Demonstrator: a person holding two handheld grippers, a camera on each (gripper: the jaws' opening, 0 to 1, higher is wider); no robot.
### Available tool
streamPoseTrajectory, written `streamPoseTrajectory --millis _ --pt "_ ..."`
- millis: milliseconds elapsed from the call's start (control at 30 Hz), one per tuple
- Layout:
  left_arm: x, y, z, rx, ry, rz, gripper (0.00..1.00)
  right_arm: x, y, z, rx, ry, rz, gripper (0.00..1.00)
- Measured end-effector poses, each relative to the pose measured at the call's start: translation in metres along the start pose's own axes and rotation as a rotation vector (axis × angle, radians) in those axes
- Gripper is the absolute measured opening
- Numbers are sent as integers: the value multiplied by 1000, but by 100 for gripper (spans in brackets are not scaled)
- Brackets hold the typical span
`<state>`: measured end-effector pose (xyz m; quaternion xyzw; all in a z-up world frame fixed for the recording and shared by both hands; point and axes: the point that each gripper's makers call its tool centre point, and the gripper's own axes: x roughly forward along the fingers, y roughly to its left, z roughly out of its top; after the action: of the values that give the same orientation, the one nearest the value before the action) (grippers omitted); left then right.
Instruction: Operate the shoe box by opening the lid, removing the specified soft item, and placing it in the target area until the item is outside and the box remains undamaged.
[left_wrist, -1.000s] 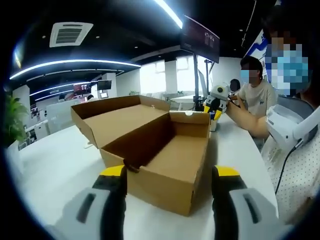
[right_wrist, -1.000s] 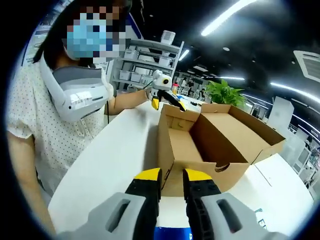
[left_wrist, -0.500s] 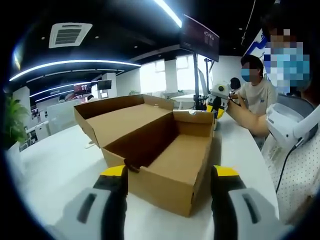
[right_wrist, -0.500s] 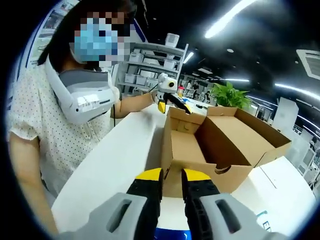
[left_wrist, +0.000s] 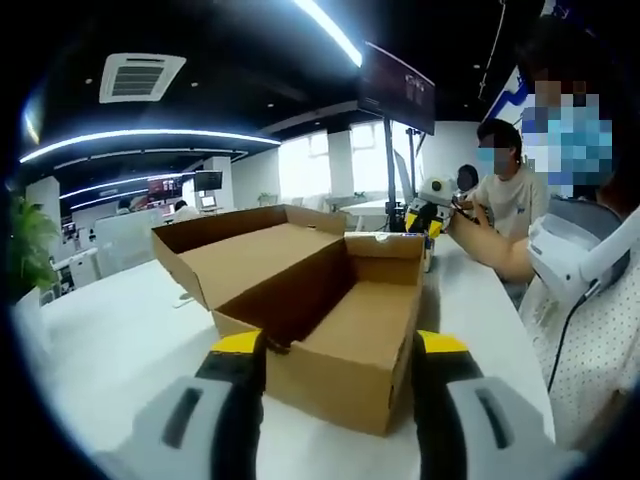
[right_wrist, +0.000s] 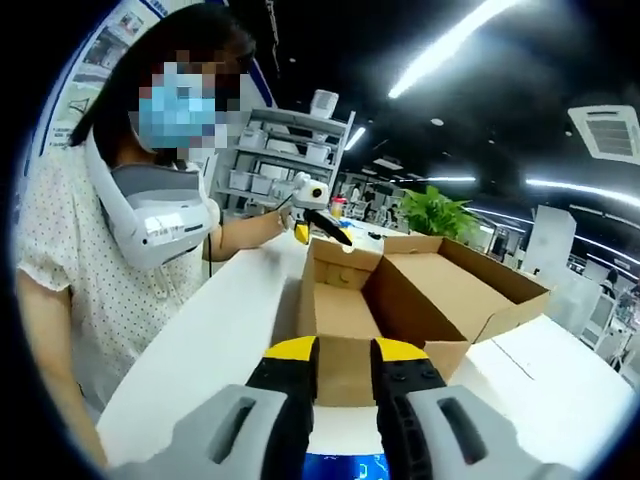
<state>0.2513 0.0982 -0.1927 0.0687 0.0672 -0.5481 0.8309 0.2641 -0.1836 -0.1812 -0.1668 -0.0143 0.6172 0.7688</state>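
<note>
The brown cardboard shoe box (left_wrist: 320, 320) sat on the white table (left_wrist: 110, 330), lid already flung back, and both views had crept closer to its near wall within the last second. Left gripper (left_wrist: 340, 350) stood spread wide, right gripper (right_wrist: 345, 350) nearly clenched on nothing. No soft item showed inside, so removal looked done or hidden.

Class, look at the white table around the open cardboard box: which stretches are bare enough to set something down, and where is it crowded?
Bare white table lies beside the folded-back lid of the open brown cardboard shoe box, and a strip runs between the box and the person in the dotted shirt. It is crowded at the box's far end, where another yellow-tipped gripper reaches in.
</note>
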Motion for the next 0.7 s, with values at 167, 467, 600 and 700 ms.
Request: streamPoseTrajectory --millis 167,467,600,700 --pt "-7 9 12 -23 -69 36 60 -1 -22 -3 44 -8 -103 23" --pt "-16 37 22 -115 -158 150 60 -2 -45 -12 113 -12 -202 31" --pt "-17 41 28 -187 -219 178 60 -5 -55 -15 168 -23 -244 32" --pt "-19 44 33 -257 -269 168 61 -9 -63 -4 266 -108 -272 32"
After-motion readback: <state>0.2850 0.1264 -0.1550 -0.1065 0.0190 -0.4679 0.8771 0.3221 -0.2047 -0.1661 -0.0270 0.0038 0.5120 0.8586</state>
